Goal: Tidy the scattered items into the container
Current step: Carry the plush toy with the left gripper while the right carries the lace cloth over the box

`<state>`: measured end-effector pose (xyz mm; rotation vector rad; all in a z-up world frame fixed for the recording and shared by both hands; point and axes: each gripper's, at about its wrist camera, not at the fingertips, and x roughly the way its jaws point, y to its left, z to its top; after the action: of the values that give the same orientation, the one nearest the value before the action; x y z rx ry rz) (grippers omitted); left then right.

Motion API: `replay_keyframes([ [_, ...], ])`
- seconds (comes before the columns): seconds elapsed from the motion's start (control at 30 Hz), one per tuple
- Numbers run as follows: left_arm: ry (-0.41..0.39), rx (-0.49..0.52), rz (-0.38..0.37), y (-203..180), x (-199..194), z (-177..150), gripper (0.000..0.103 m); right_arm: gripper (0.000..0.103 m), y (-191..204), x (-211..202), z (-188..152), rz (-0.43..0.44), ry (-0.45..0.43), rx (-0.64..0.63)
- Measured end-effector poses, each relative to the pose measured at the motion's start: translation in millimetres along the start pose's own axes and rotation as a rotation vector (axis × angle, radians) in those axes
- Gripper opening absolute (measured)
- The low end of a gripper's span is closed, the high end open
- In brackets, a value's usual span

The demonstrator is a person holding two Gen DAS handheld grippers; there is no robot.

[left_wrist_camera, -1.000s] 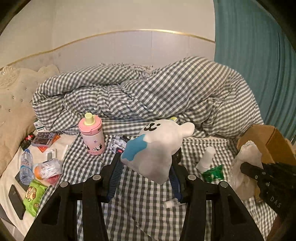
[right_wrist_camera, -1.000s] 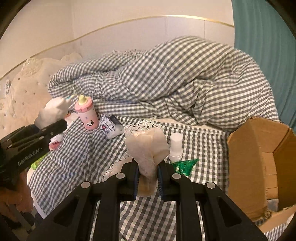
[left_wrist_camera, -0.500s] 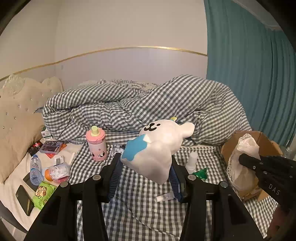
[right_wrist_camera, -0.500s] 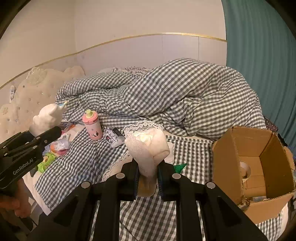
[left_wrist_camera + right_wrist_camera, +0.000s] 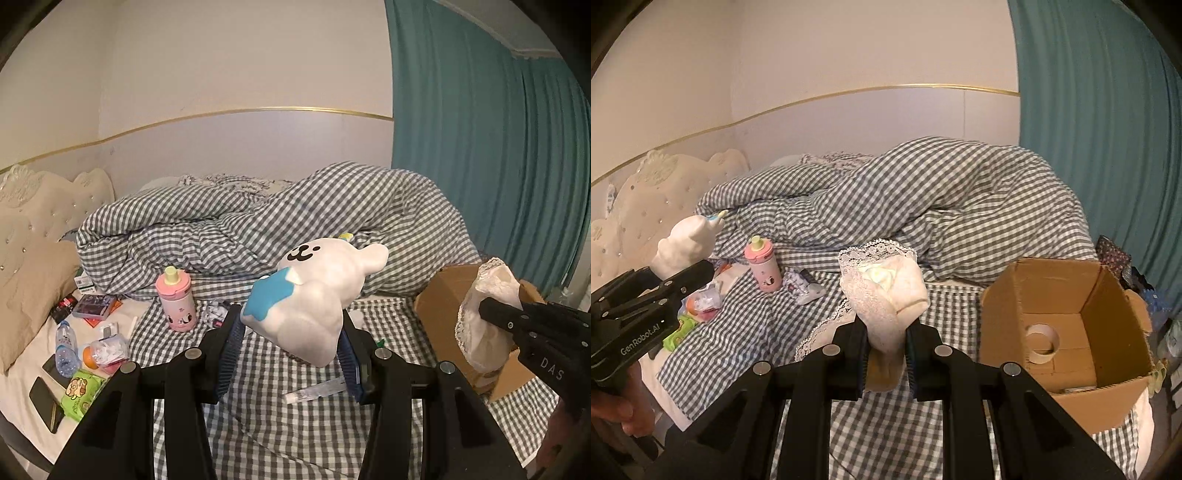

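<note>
My left gripper [image 5: 290, 332] is shut on a white plush toy [image 5: 317, 291] with a blue patch and a black face, held above the checked bed. It also shows in the right wrist view [image 5: 683, 247]. My right gripper [image 5: 886, 332] is shut on a cream lace-trimmed cloth bundle [image 5: 886, 284], held left of the open cardboard box [image 5: 1067, 321]. In the left wrist view the bundle [image 5: 484, 321] hangs in front of the box [image 5: 443, 299]. A tape roll [image 5: 1041, 341] lies inside the box.
A pink bottle [image 5: 175, 301], a water bottle [image 5: 66, 347], a green packet [image 5: 81, 391], a phone [image 5: 42, 400], small boxes [image 5: 94, 306] and a white tube [image 5: 317, 391] lie on the bed. A rumpled checked duvet [image 5: 258, 229] is behind; a teal curtain [image 5: 480, 147] hangs at right.
Both grippers have risen and pulled back with their loads. The right gripper with the cloth bundle has come nearer the box, whose inside now shows.
</note>
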<state>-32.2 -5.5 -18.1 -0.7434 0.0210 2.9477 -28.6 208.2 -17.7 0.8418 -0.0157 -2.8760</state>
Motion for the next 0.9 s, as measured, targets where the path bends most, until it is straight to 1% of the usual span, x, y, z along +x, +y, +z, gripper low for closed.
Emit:
replay_keyframes([
  [0.17,-0.01,0.011,-0.03,-19,-2,3,0.049,0.016,-20,-12,-2,-0.035,-0.014,0.017],
  [0.6,-0.01,0.06,-0.136,-79,4,7,0.049,0.016,-72,-47,-9,-0.142,-0.048,0.072],
  [0.9,0.004,0.09,-0.194,-117,12,6,0.049,0.016,-107,-67,-13,-0.208,-0.058,0.105],
])
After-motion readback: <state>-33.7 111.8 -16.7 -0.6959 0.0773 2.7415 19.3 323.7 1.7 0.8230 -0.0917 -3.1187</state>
